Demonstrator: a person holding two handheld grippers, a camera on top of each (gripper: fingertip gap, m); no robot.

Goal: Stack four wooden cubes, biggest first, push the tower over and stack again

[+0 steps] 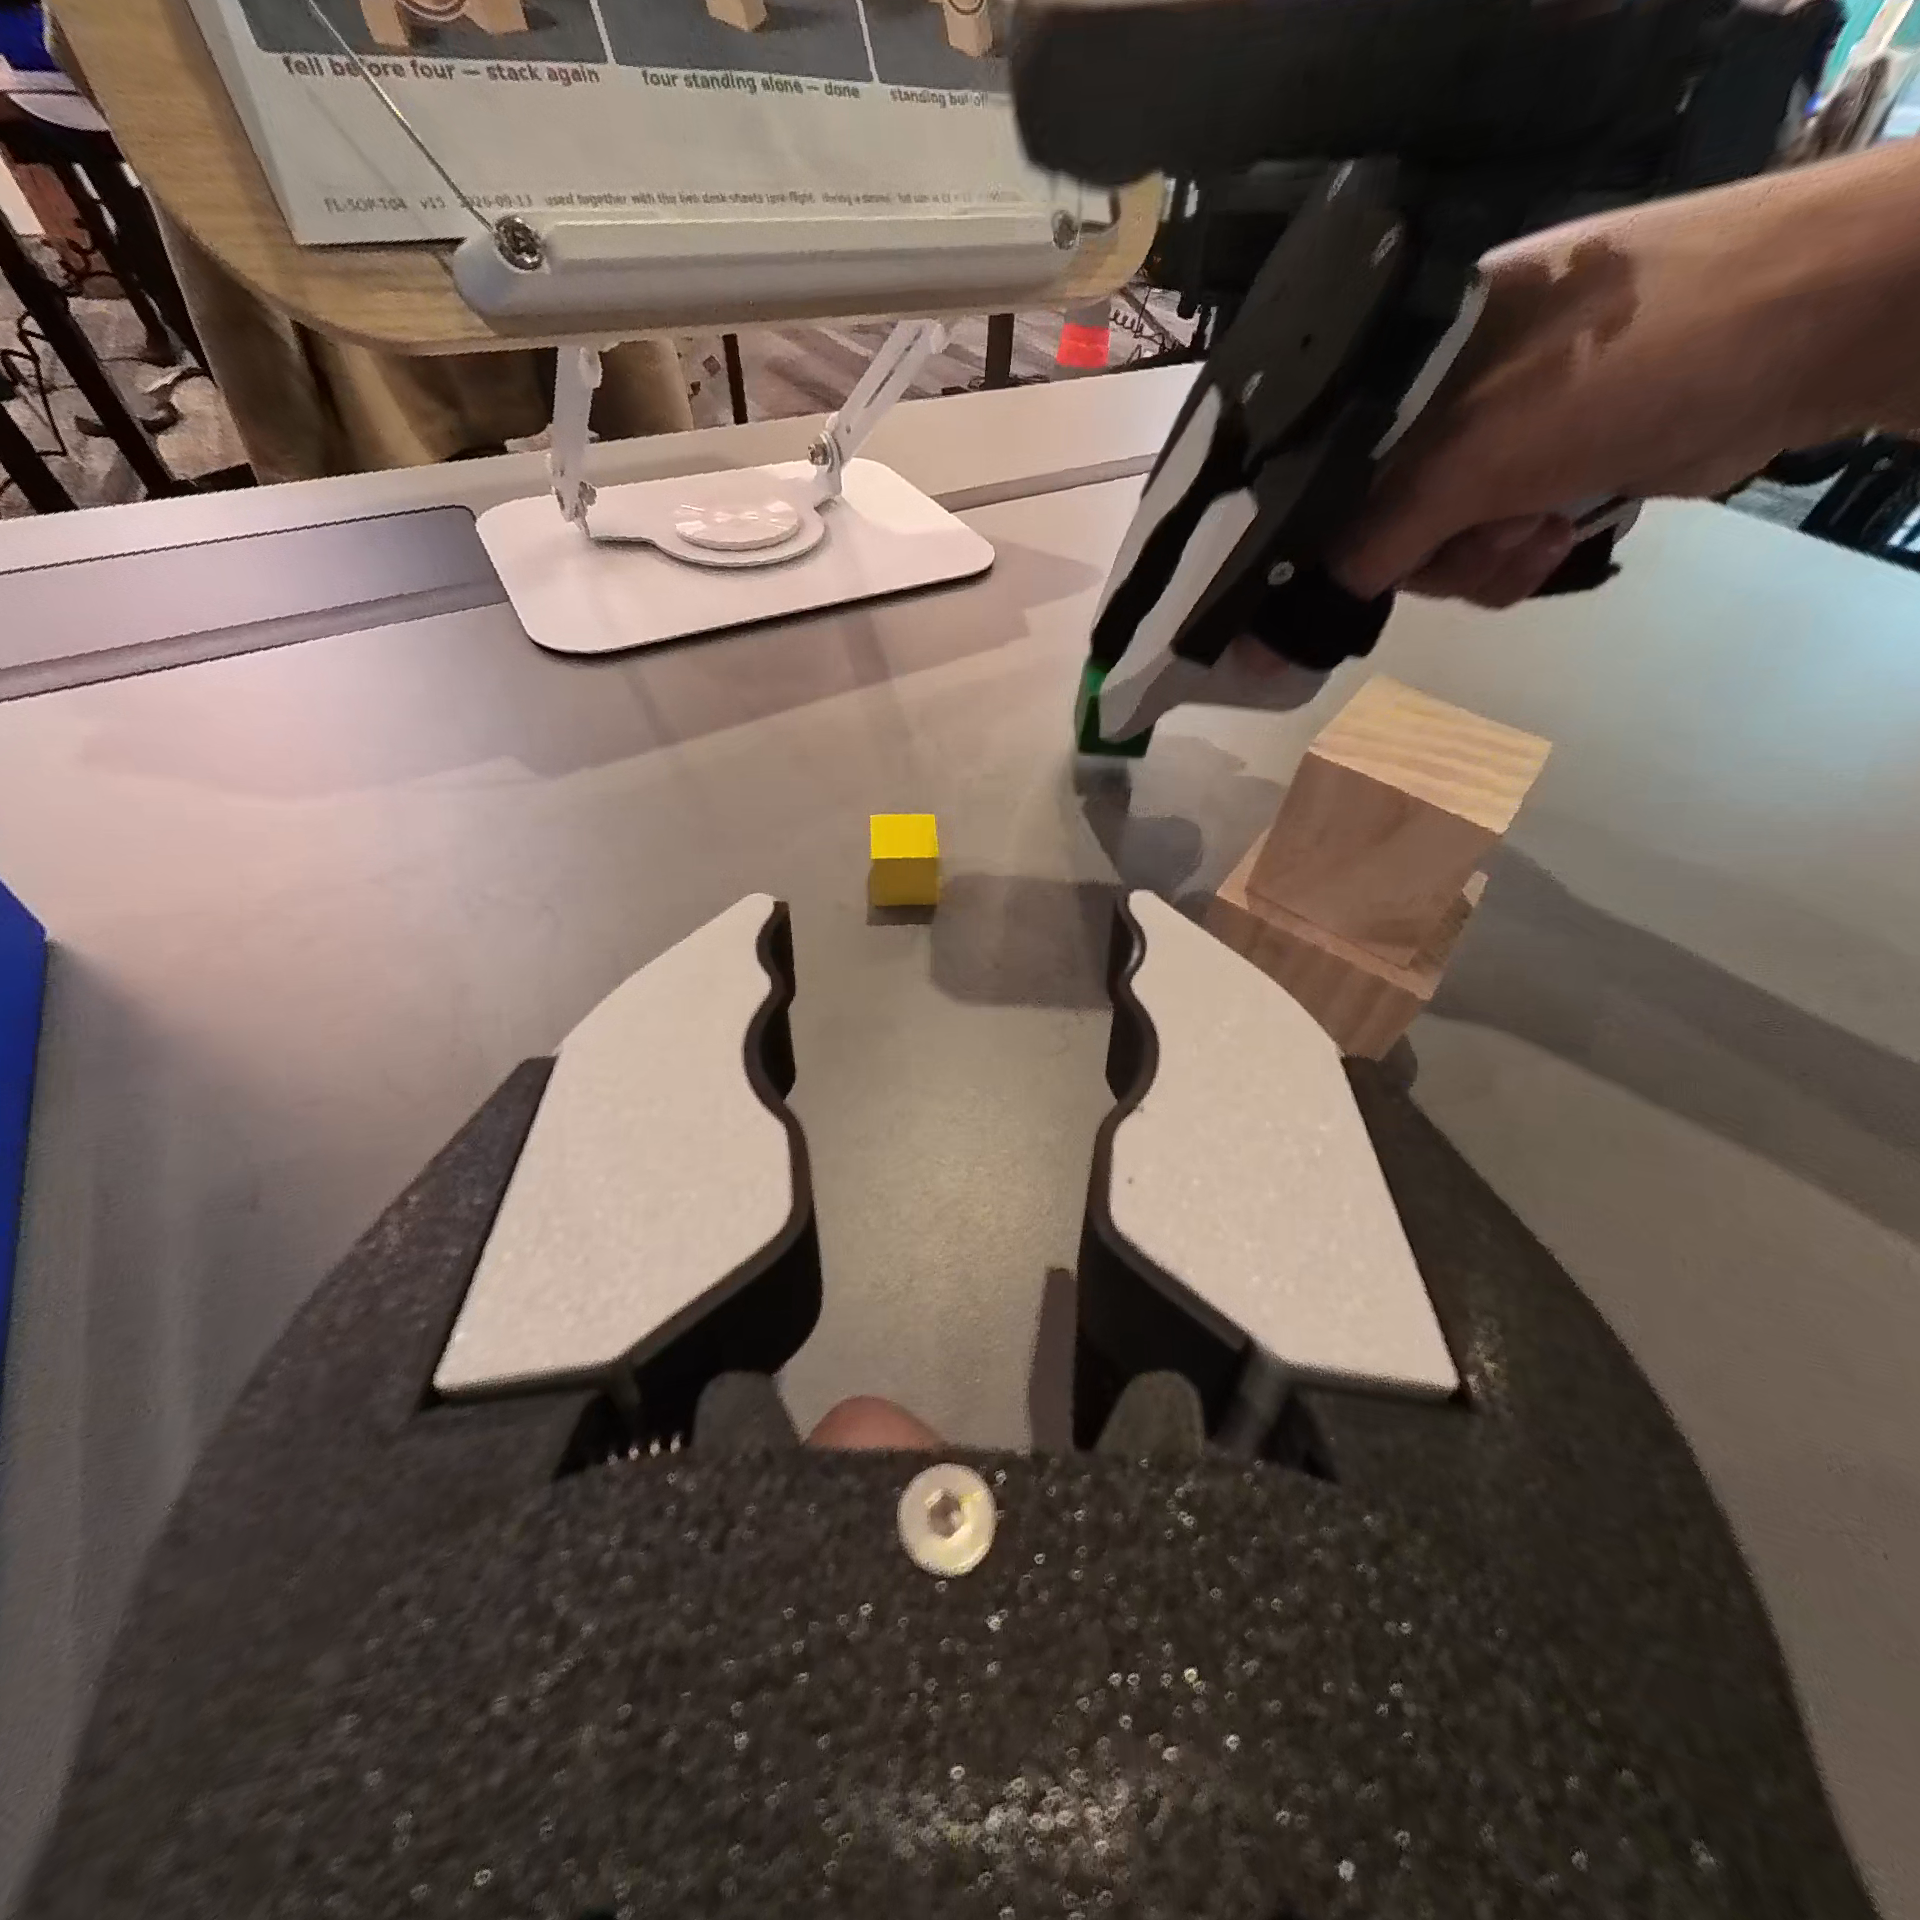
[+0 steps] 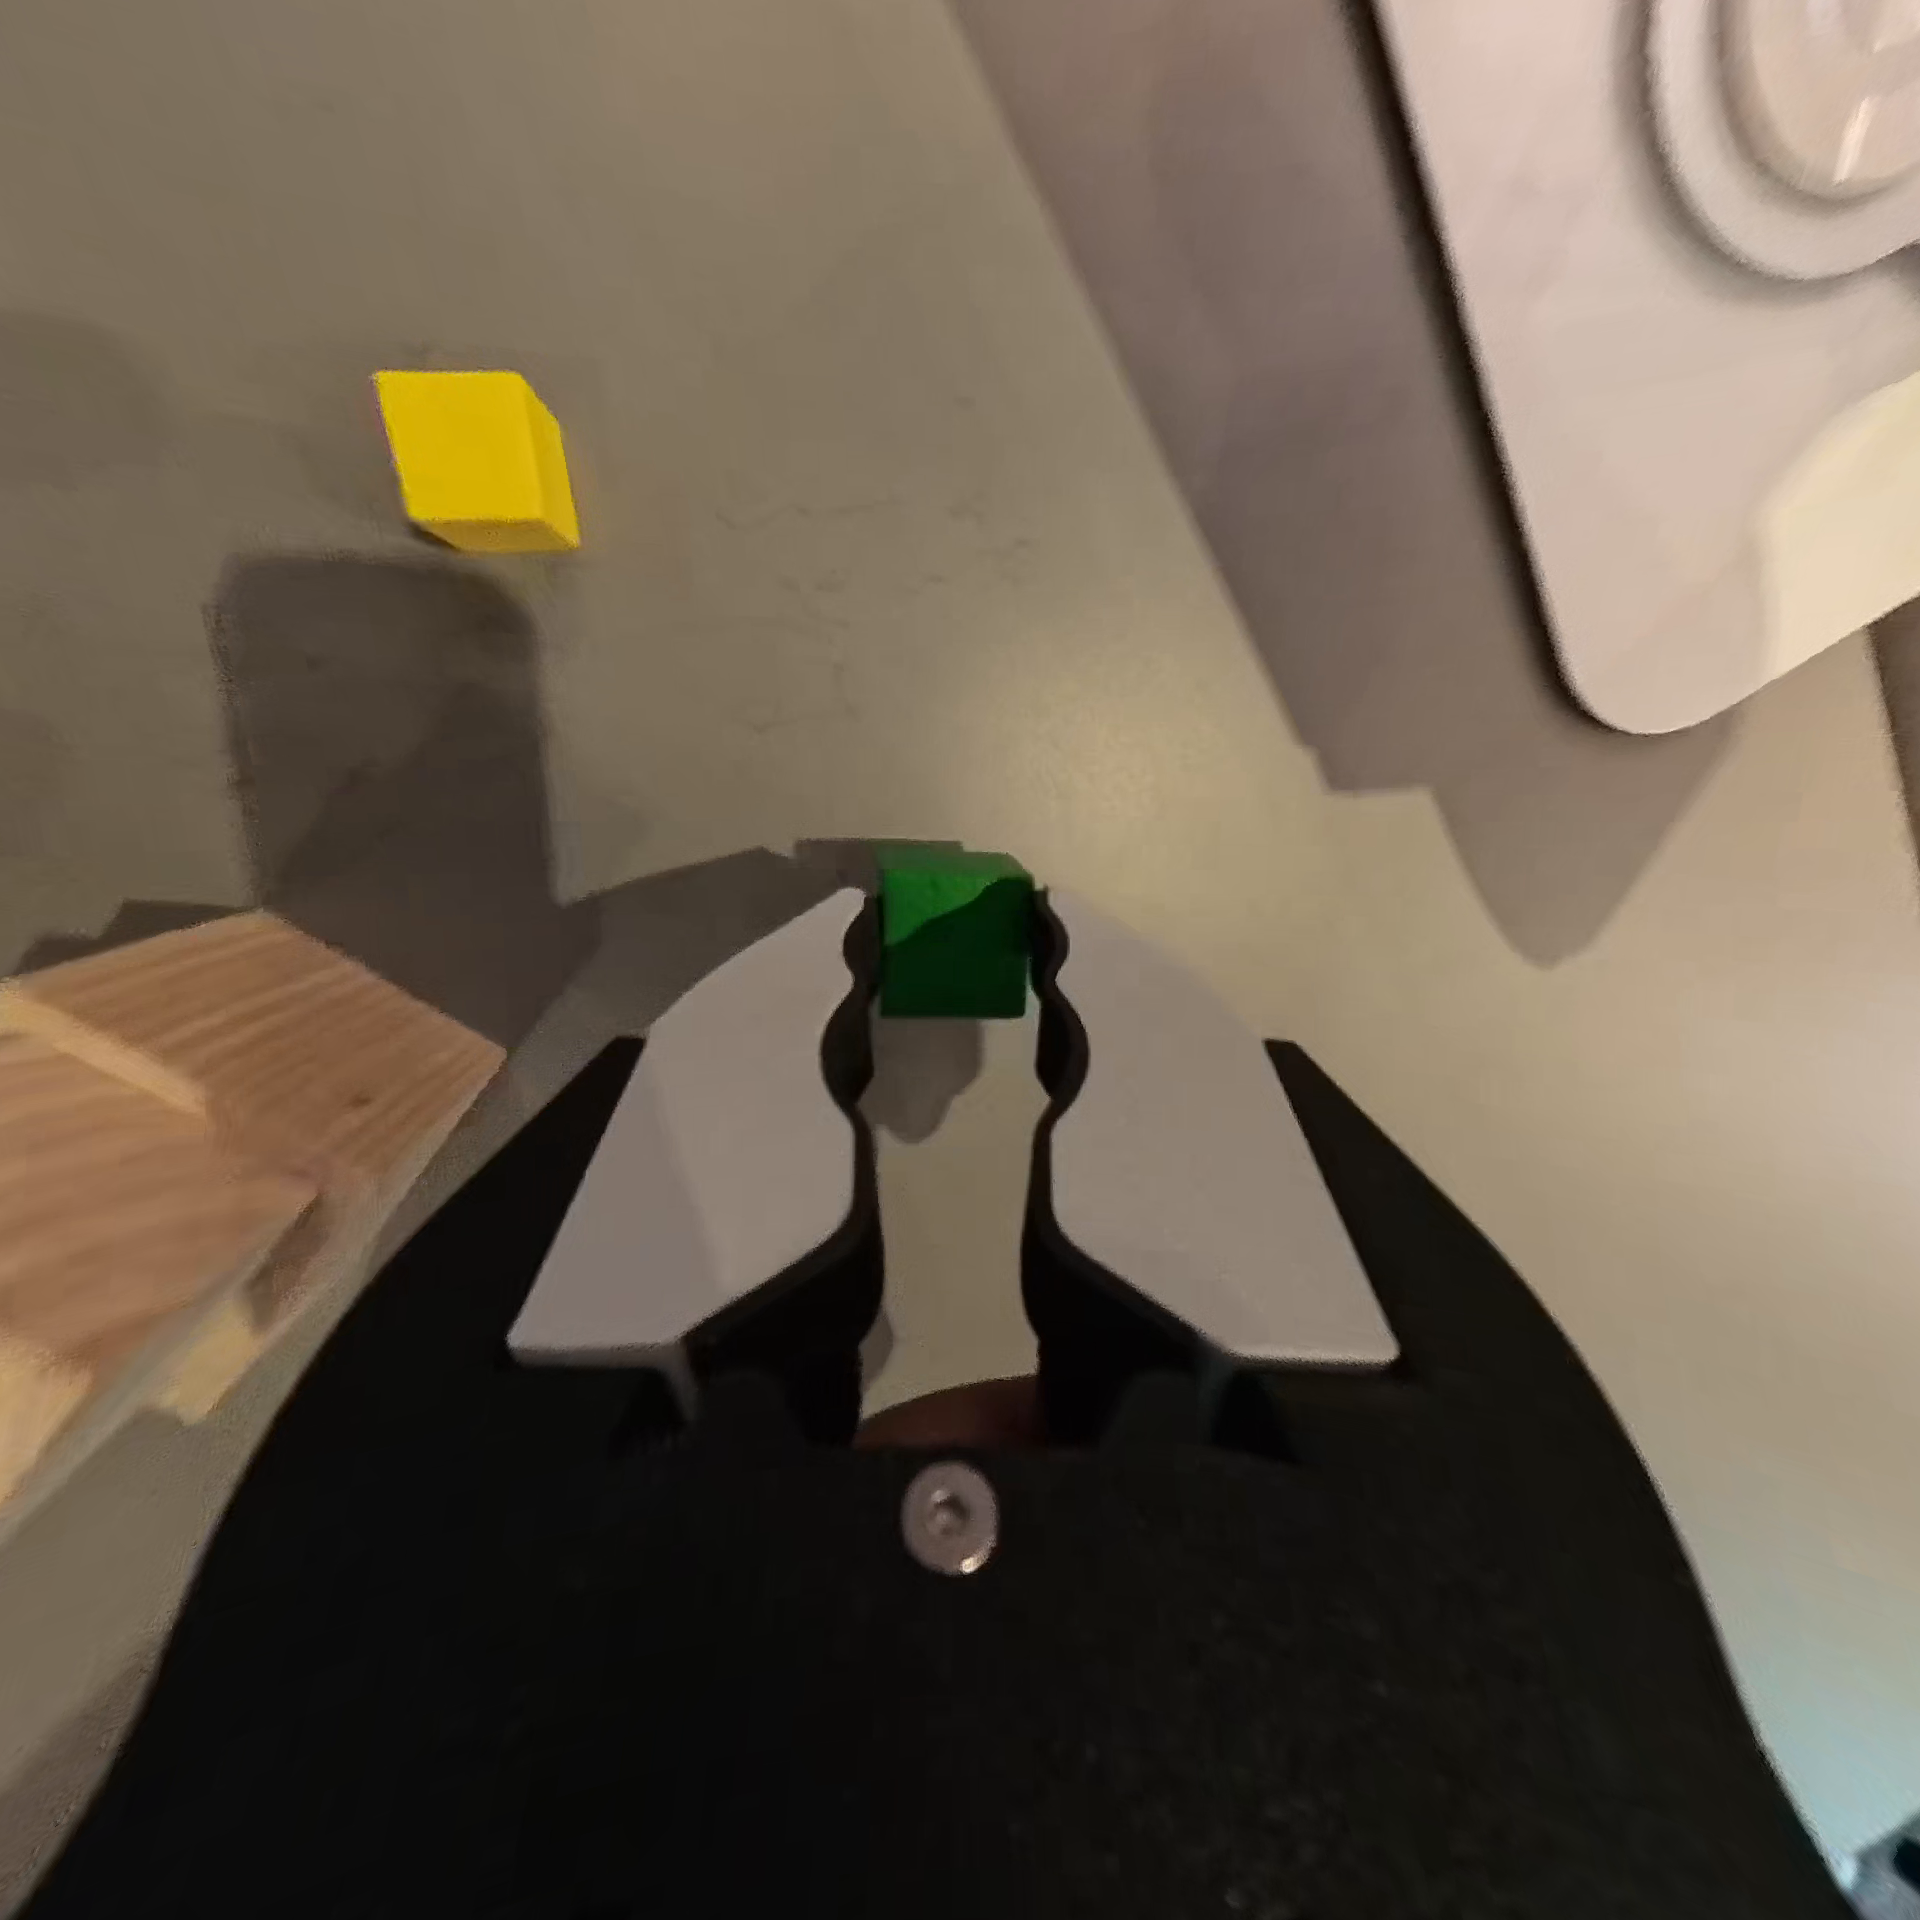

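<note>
Nearest the lens in the left wrist view, the left tongs are spread wide with nothing between them, hovering low over the grey desk. Just beyond their tips a small yellow cube sits alone on the desk. To its right two plain wooden cubes are stacked: the medium wooden cube rests on the large wooden cube, turned askew so its corners overhang. Behind that stack a person's hand holds the right tongs, which point steeply down and pinch a small green cube by its two sides. Whether the green cube touches the desk or hangs just above it, I cannot tell. At the far side of the desk stands a white tablet stand carrying an instruction sheet
</note>
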